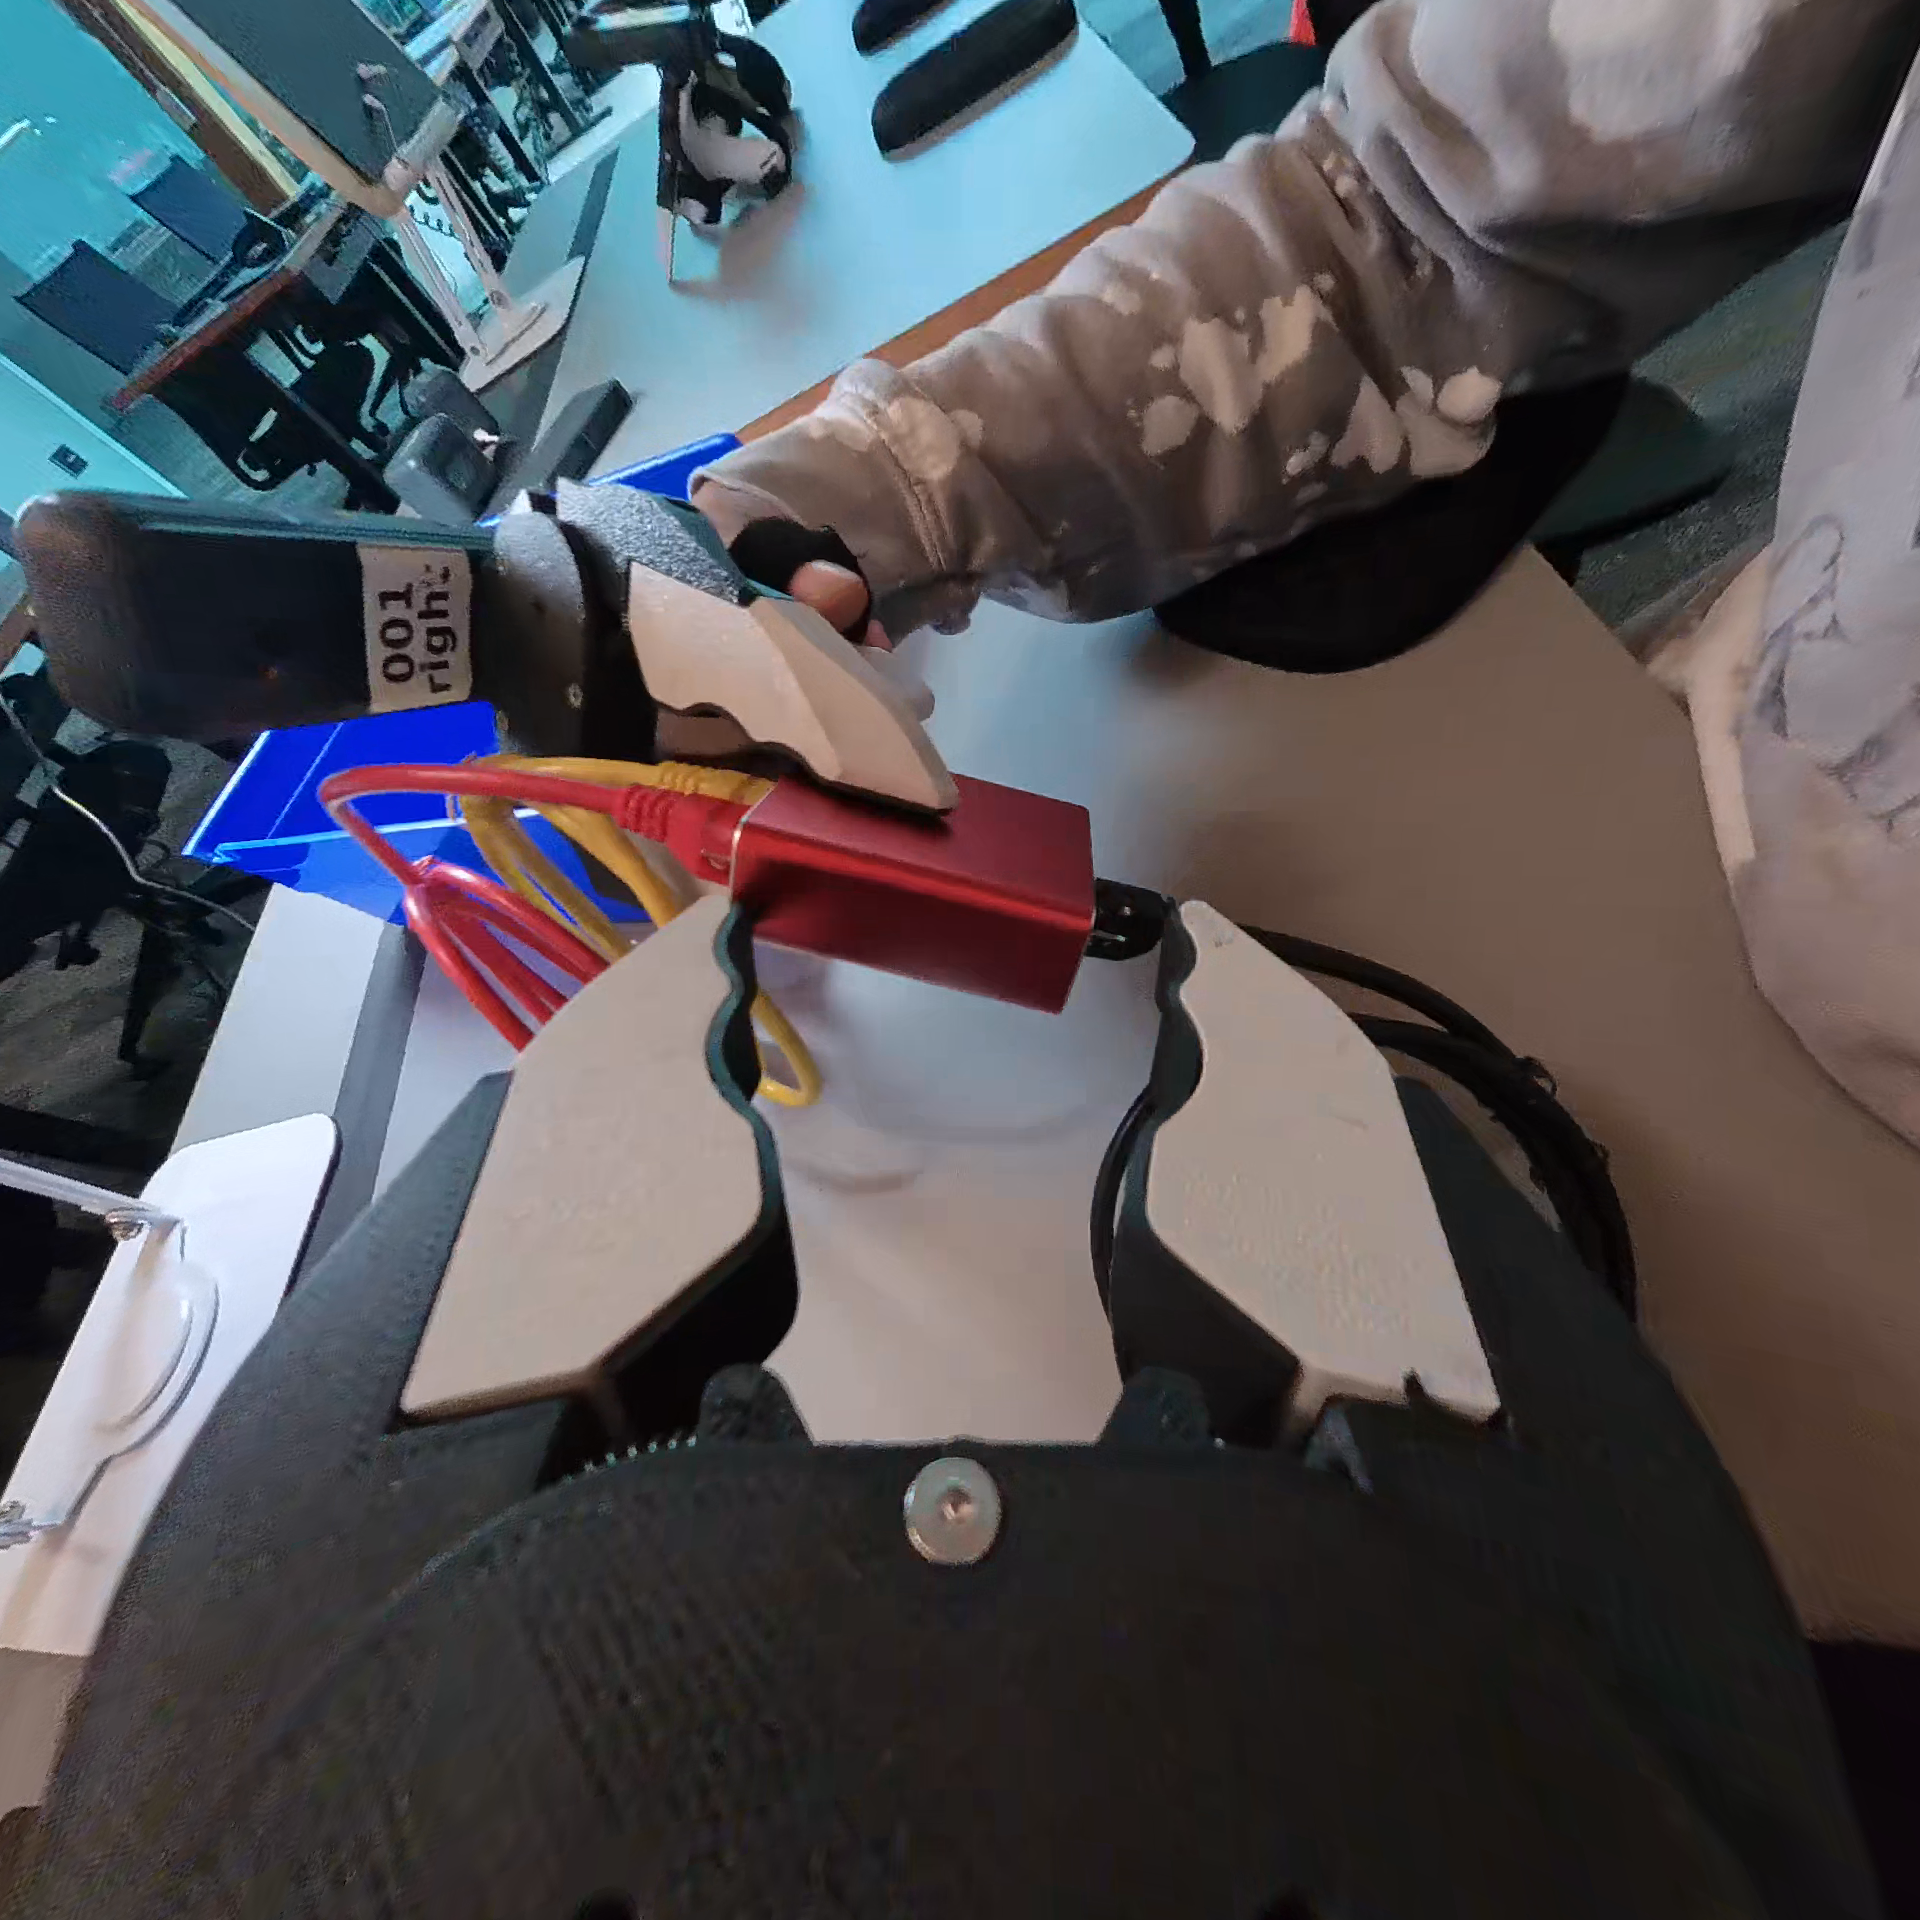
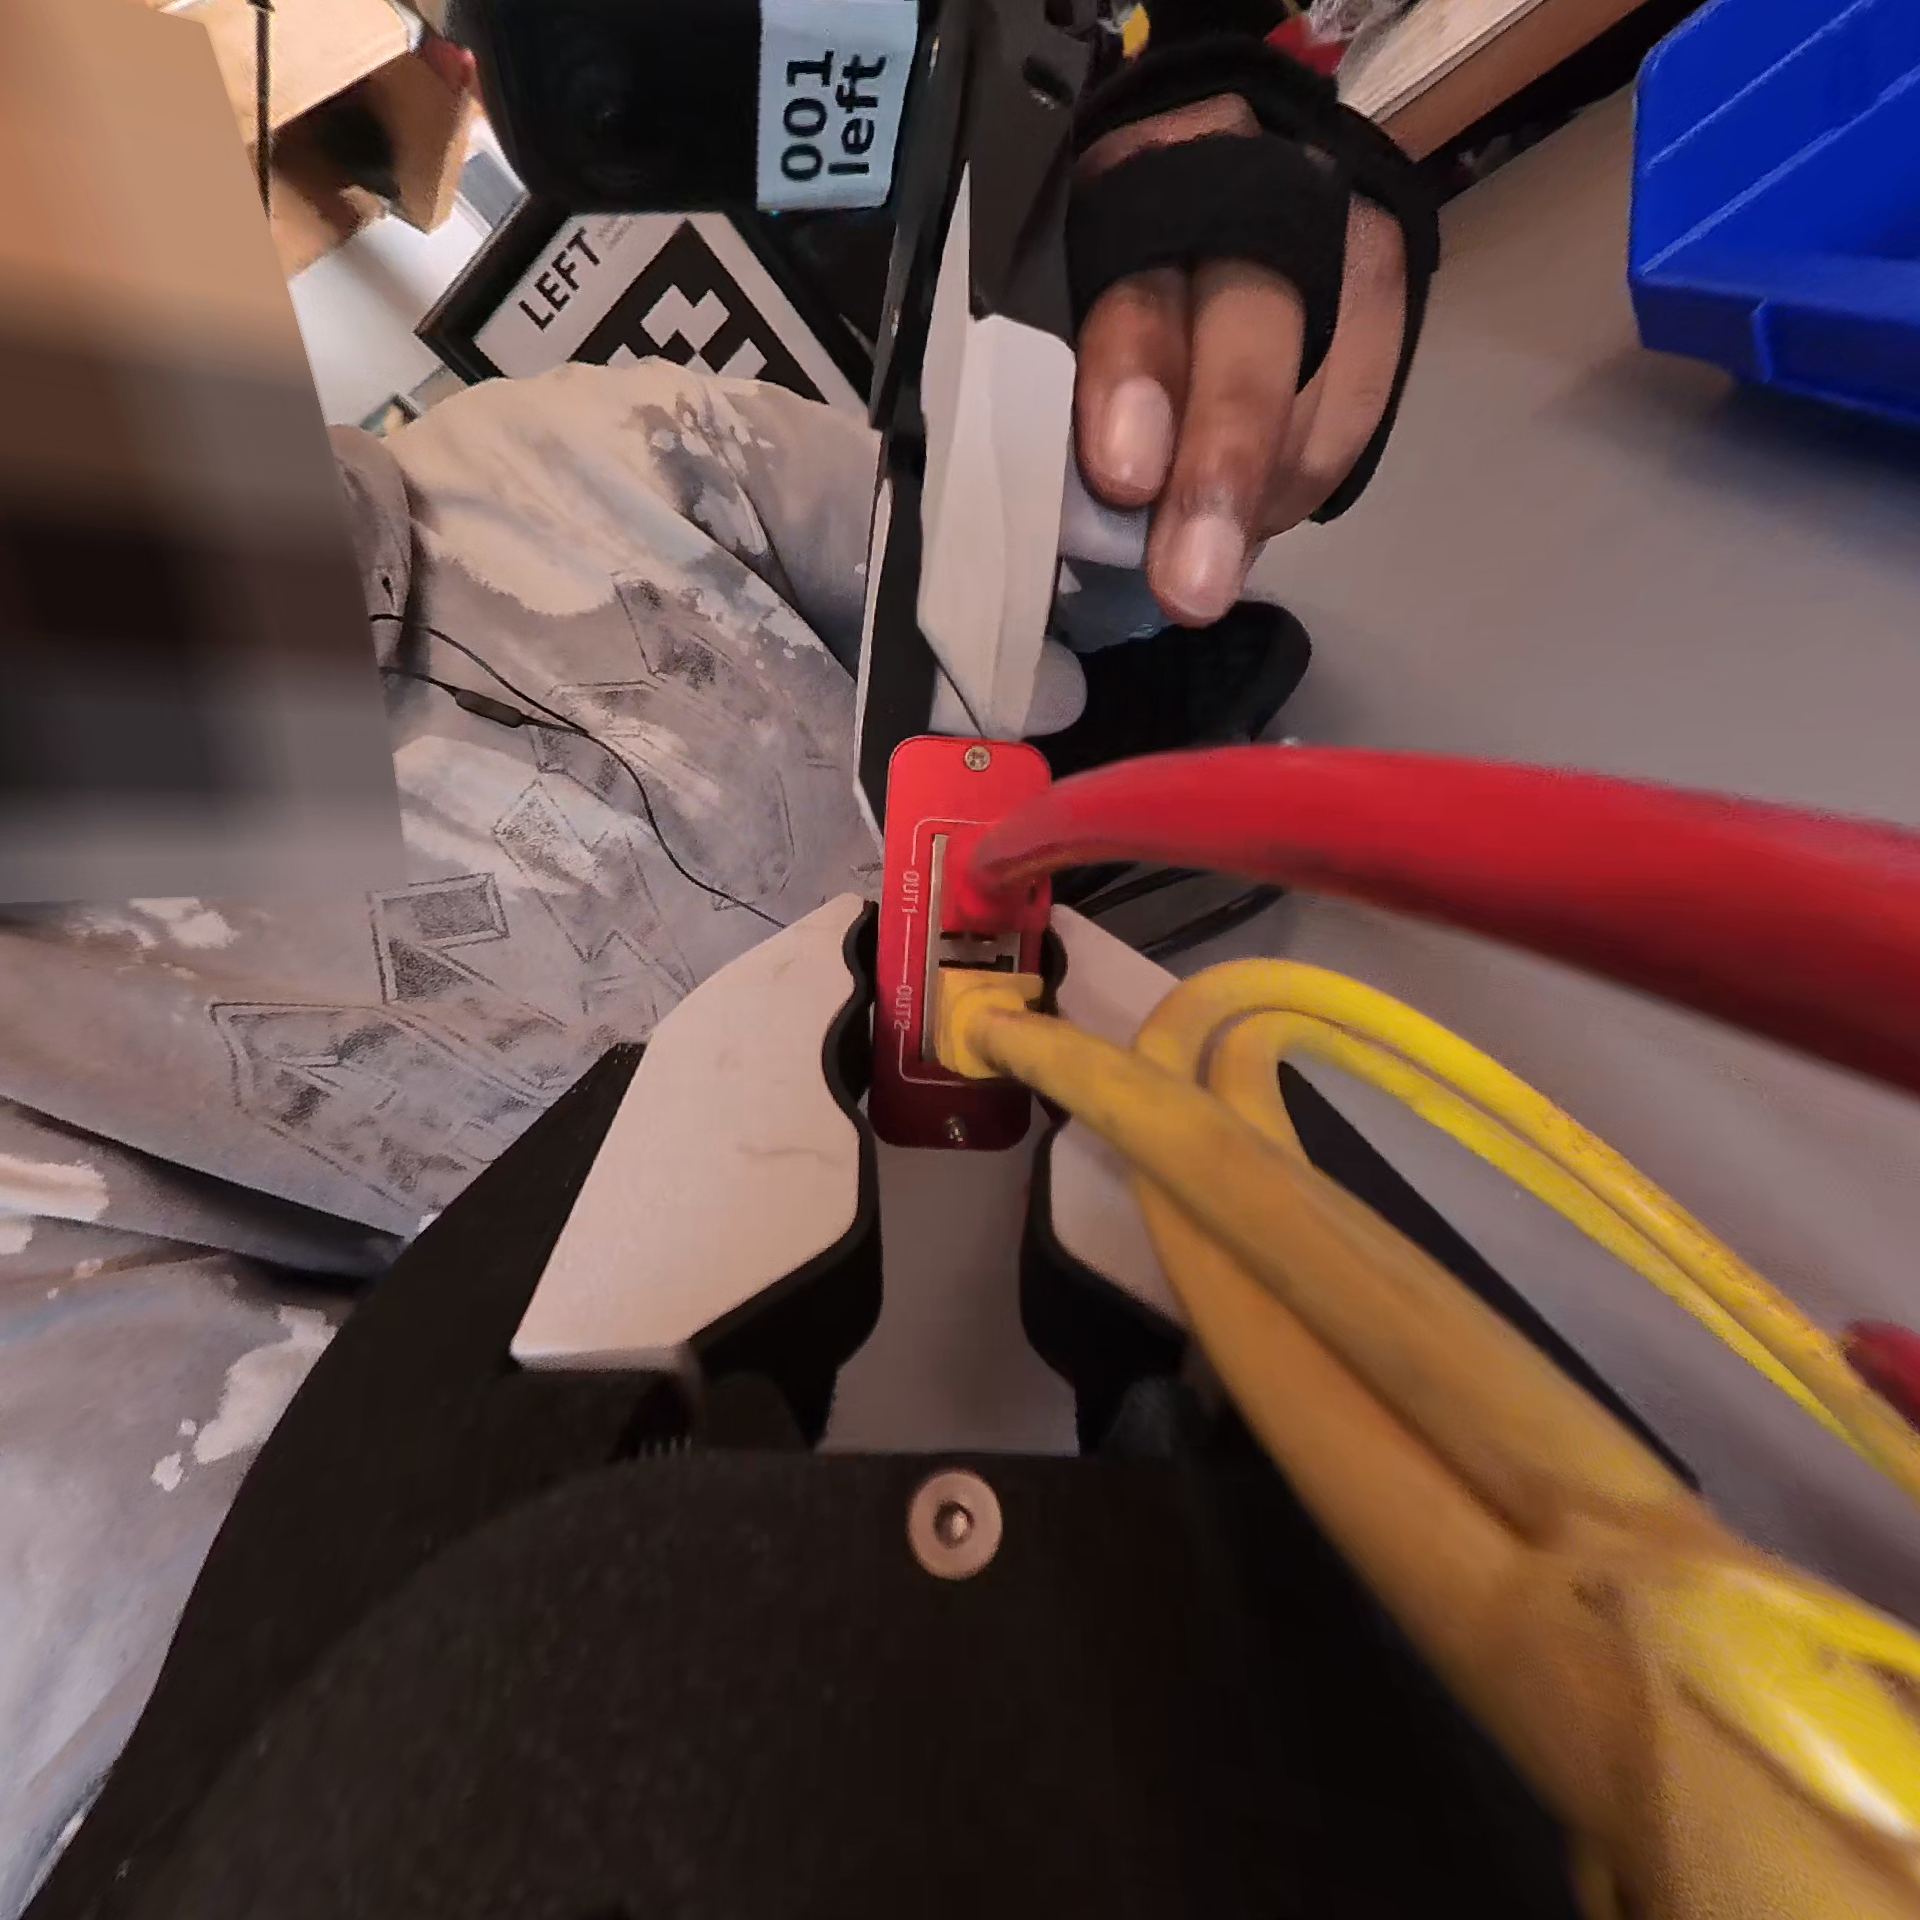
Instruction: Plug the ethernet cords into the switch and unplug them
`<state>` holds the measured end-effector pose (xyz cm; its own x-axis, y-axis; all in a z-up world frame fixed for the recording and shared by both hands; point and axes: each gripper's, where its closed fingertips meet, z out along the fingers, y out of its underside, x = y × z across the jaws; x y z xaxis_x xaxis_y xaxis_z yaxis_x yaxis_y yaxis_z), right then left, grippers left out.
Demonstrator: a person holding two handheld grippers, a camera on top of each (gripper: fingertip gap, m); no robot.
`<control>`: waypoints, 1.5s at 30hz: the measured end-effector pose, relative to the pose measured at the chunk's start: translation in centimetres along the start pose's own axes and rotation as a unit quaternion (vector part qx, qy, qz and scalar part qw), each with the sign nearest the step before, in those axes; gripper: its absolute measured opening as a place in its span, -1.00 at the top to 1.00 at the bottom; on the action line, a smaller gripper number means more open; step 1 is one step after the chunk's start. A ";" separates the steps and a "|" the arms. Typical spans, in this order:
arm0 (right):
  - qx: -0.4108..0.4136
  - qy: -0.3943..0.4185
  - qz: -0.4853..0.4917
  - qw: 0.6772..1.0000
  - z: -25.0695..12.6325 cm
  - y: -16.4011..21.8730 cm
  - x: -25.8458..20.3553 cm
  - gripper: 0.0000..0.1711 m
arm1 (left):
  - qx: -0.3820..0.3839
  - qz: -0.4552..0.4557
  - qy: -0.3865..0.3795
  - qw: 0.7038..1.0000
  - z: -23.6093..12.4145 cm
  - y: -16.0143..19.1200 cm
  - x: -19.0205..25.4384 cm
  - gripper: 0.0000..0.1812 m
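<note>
A red metal switch (image 1: 914, 894) is held above the grey table. A red cord (image 2: 1455, 821) sits in its upper port and a yellow cord (image 2: 1195, 1122) in its lower port. My right gripper (image 2: 954, 997) is shut on the switch's port end (image 2: 951, 790), one finger on each side. Its upper finger (image 1: 810, 696) lies on the switch's top in the left wrist view. My left gripper (image 1: 956, 925) is open wide, with its fingertips on either side of the switch. Its edge-on finger (image 2: 977, 499) reaches the switch's far end.
A blue bin (image 1: 343, 810) stands behind the cords; it also shows in the right wrist view (image 2: 1787, 208). A black cable (image 1: 1455, 1039) leaves the switch's other end and loops on the table. A person's patterned sleeve (image 1: 1299, 343) crosses above. A white plate (image 1: 156, 1299) lies left.
</note>
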<state>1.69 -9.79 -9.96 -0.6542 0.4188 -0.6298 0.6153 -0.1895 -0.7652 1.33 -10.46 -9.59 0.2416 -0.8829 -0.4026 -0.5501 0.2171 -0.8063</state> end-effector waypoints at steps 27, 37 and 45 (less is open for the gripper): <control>0.041 0.244 -0.236 0.940 -3.3 -5.3 -1.7 0.42 | 0.185 -0.189 -0.062 0.962 -5.6 -4.5 -6.0 0.22; 0.031 0.551 -0.456 0.698 -4.1 -10.7 1.1 0.24 | 0.281 -0.365 -0.081 0.884 -8.1 -3.3 -14.0 0.23; 0.036 0.685 -0.464 0.560 -6.8 -11.8 2.1 0.68 | 0.294 -0.424 -0.091 0.852 -4.7 -3.4 -14.7 0.22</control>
<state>-3.94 -0.63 -1.29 0.3046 0.6462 0.6997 0.2383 0.6596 -0.7129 -4.11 -0.14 1.13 0.5014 -0.7589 0.4156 0.3668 -0.2486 -0.8965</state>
